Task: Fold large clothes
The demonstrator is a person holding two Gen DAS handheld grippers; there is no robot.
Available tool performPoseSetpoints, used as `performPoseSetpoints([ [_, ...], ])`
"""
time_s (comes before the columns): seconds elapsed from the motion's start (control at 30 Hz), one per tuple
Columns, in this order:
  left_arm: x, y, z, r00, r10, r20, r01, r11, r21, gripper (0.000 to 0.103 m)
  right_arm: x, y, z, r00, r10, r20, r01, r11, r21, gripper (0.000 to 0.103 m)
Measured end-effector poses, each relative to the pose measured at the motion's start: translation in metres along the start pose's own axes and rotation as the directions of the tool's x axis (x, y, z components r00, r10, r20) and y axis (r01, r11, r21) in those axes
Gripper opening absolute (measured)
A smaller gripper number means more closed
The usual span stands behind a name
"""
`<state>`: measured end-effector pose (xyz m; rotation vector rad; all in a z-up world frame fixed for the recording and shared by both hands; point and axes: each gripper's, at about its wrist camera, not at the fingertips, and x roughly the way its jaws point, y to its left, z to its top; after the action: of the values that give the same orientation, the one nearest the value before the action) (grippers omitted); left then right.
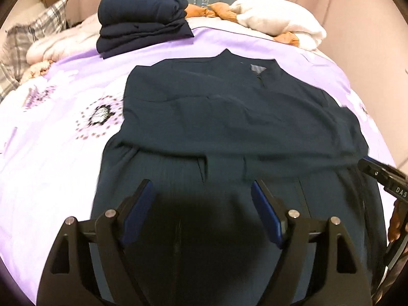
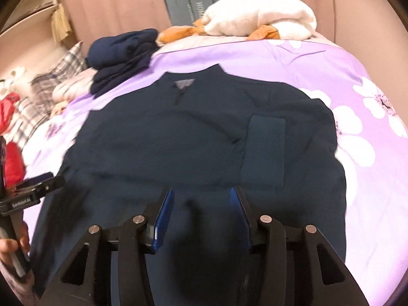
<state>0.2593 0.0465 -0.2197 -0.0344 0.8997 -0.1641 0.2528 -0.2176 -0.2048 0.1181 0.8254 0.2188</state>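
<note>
Purple floral bedding (image 1: pixel 63 153) carries the dark garment (image 1: pixel 229 127) spread flat at frame centre, sleeves laid across its body, probably ready for folding, while the left gripper (image 1: pixel 201 196) and right gripper (image 2: pixel 202 201) hover above its lower part, jaws apart, empty.

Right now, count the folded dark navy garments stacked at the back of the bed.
3 layers show, in one dark navy folded stack on the purple floral bedspread, left of the white blanket, beyond the spread dark teal top. Blur may hide more.
</note>
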Motion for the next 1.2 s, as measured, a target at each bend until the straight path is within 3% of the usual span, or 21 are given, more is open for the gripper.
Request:
performPoseSetpoints([
  [0.23, -0.060, -0.018, -0.054, 0.997, 0.004, 0.072, -0.006, 1.000, 0.021, 0.079, -0.049, 0.030, -0.047, 0.998, 0.066, 0.012, -0.066, 0.997, -0.043, 0.046],
  [0.57, -0.062, -0.033, -0.116, 1.000, -0.005, -0.008, 0.006, 0.999, 0.042, 0.075, -0.050, 0.046, -0.103, 0.991, 0.102, -0.086, -0.106, 0.993, -0.048, 0.046],
  [0.77, -0.043, -0.032, -0.142, 0.996, 0.020, -0.088, -0.018, 1.000, 0.018, 0.072, -0.043, 0.056, -0.124, 0.993, 0.035, -0.114, -0.046, 0.995, -0.092, 0.046],
  [0.97, -0.047, -0.032, -0.152, 0.996, 0.040, -0.081, -0.037, 0.999, 0.034, 0.072, -0.047, 0.045, -0.129, 0.992, -0.012, -0.125, 0.002, 0.997, -0.078, 0.046],
  [1.2, -0.062, -0.017, -0.159, 0.996, 0.057, -0.070, -0.058, 0.998, -0.011, 0.072, -0.066, 0.007, -0.144, 0.990, -0.071, -0.120, 0.076, 0.997, 0.033, 0.046],
])
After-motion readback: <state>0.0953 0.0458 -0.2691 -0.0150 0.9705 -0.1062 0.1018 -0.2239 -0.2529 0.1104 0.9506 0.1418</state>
